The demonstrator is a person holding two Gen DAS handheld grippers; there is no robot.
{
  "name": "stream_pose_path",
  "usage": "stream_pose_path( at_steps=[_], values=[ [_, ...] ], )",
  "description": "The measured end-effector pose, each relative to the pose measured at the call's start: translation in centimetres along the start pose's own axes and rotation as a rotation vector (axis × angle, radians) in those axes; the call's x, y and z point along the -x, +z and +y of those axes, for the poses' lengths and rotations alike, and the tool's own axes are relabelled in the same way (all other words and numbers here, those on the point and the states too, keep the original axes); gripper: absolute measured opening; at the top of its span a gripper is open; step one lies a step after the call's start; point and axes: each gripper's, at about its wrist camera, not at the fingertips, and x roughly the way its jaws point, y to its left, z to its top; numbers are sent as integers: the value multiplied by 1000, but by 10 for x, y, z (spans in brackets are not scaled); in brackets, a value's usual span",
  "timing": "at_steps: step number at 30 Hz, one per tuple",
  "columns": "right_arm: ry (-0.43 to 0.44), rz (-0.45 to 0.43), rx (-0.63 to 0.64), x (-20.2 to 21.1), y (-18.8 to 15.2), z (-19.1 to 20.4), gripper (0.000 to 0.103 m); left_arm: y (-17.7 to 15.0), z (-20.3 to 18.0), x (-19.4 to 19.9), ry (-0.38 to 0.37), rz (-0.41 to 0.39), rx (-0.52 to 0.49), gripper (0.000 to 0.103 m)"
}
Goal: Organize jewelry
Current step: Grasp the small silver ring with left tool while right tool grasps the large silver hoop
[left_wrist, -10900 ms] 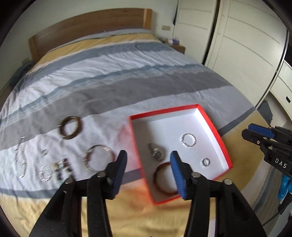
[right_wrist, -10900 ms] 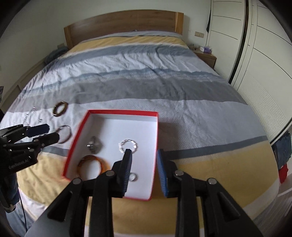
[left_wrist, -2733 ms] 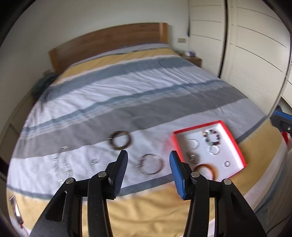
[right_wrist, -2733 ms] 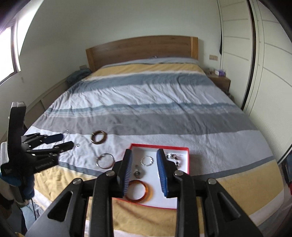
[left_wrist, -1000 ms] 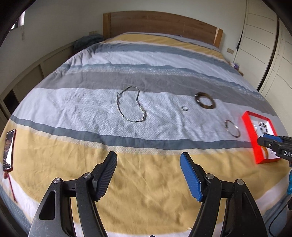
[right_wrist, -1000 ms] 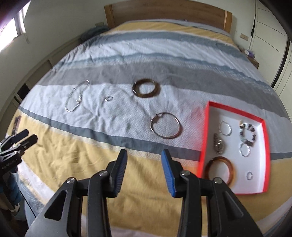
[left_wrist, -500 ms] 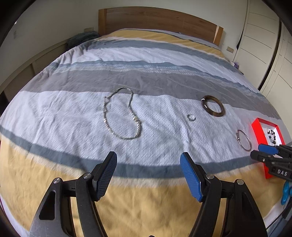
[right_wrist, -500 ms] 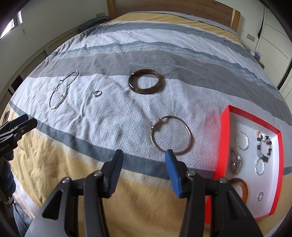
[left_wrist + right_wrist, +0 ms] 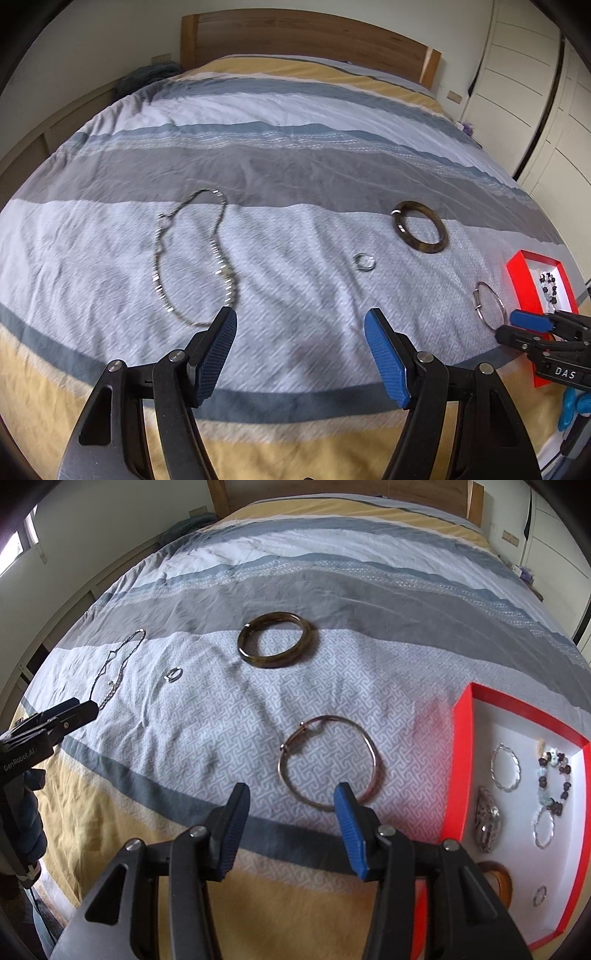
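**Operator:** Jewelry is split just now: four pieces lie loose on the bedspread [image 9: 295, 177], the others sit in the red box [image 9: 461, 760] at my right. Loose are the chain necklace [image 9: 221, 266], the small ring [image 9: 364, 261], the dark bangle [image 9: 275, 639] and the thin wire hoop [image 9: 328, 762].

**Spotter:** And your jaws?

**Operator:** Both sets stand apart and empty. My right gripper [image 9: 291, 794] hovers over the near edge of the wire hoop; my left gripper [image 9: 300, 319] sits near the lower end of the necklace.

**Spotter:** What worries you?

**Operator:** I'd guess the hoop is next, and it lies flat on soft cloth. If I come down straight, I judge one finger may press it into the bedding or pinch fabric along with the wire, so the sheet lifts with it. It's thin and springy-looking, so a bite off-centre could let it pivot and slip out.

**Spotter:** And the necklace?

**Operator:** Grabbed at one point, it would likely dangle and swing. It could snag on the box rim or drag over the beaded bracelet [image 9: 554, 777] already inside.
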Motion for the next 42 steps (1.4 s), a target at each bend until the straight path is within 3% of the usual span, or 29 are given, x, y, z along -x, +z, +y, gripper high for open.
stream_pose_path(
  at_steps=[5, 12, 17, 20, 23, 26, 28, 42],
  values=[
    [41, 22, 0, -19, 12, 0, 45, 13, -16, -21, -25, 10, -30, 69],
    [55, 42, -25, -46, 25, -6, 31, 26, -30, -65, -55, 73, -36, 48],
    [79, 39, -61, -58, 34, -15, 18, 33, -39, -84, -56, 76, -62, 45],
    [97, 36, -77, -63, 36, -17, 18, 35, -45, -93, -57, 78, -81, 44],
    [106, 26, -72, -64, 37, -16, 16, 34, -50, -99, -55, 80, -85, 36],
    [115, 14, -84, -63, 36, -17, 12, 33, -51, -99, -55, 72, -98, 20],
    [122, 1, -91, -61, 36, -17, 6, 32, -52, -97, -50, 67, -103, 20],
    [245, -73, -131, -15, 26, -9, 5, 27, -46, -46, -31, 42, -87, 19]
  ],
)
